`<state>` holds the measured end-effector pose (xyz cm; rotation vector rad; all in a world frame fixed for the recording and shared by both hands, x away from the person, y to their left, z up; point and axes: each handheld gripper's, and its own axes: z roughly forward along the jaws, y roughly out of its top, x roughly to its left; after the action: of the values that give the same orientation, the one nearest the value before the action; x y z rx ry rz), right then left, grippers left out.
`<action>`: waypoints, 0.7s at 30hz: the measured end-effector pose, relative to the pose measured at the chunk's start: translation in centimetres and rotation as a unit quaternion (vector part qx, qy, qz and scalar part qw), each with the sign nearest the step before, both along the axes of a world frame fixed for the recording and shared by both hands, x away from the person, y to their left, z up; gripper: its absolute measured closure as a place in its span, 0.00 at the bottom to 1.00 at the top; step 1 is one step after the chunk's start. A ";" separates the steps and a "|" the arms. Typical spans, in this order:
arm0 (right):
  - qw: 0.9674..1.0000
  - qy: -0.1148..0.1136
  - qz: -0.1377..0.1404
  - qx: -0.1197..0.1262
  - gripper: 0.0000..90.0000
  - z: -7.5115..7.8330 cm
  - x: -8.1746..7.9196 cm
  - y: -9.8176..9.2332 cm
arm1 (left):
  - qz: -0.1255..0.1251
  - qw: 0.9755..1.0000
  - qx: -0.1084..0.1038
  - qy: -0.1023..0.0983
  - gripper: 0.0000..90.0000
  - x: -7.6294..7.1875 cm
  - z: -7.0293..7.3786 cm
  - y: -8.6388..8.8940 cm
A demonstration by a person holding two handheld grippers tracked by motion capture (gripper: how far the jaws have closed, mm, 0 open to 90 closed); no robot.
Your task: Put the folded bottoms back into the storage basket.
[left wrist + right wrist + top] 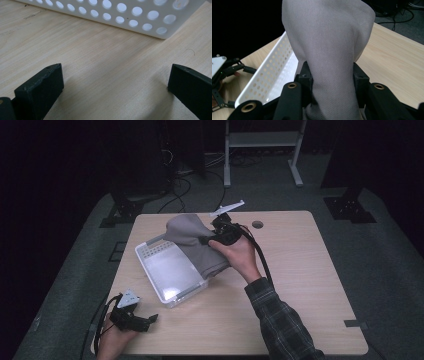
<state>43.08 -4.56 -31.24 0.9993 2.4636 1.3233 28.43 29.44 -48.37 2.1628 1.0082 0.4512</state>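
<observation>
**Grey cloth lifted over a white basket**

A pale wooden table [300, 285] stands on grey carpet in a dark room; a metal frame [262, 150] and loose cables lie beyond its far edge. A white perforated basket [150, 254] sits left of centre in the high view.

The right hand-held gripper [216, 234], at the centre of that view, pinches a fold of the grey cloth [192, 240]; the cloth rises in a hump above the basket's far right corner and drapes down its right side onto the table. The left hand-held gripper [142, 320] rests at the lower left of the table, jaws spread wide and holding nothing.

The right gripper view shows the cloth [329, 50] clamped between both jaws, with the basket wall [272, 72] at left. The left gripper view shows bare table [107, 75] between the spread jaws and the basket's perforated wall [140, 15] along the top.
</observation>
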 end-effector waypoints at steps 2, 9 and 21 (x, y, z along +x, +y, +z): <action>1.000 0.001 0.004 0.000 0.68 0.1 0.0 0.9 | 0.000 1.000 0.000 0.000 0.00 0.0 0.0 0.0; 1.000 0.003 0.014 -0.003 0.68 0.1 0.1 3.1 | 0.000 1.000 0.000 0.000 0.00 0.0 0.0 0.0; 1.000 0.011 0.027 -0.010 0.68 -0.6 0.1 7.5 | 0.000 1.000 0.000 0.000 0.00 0.0 0.0 0.0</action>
<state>43.16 2.95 -31.86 0.9543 2.5321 1.3083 28.43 29.44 -48.36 2.1621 1.0092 0.4505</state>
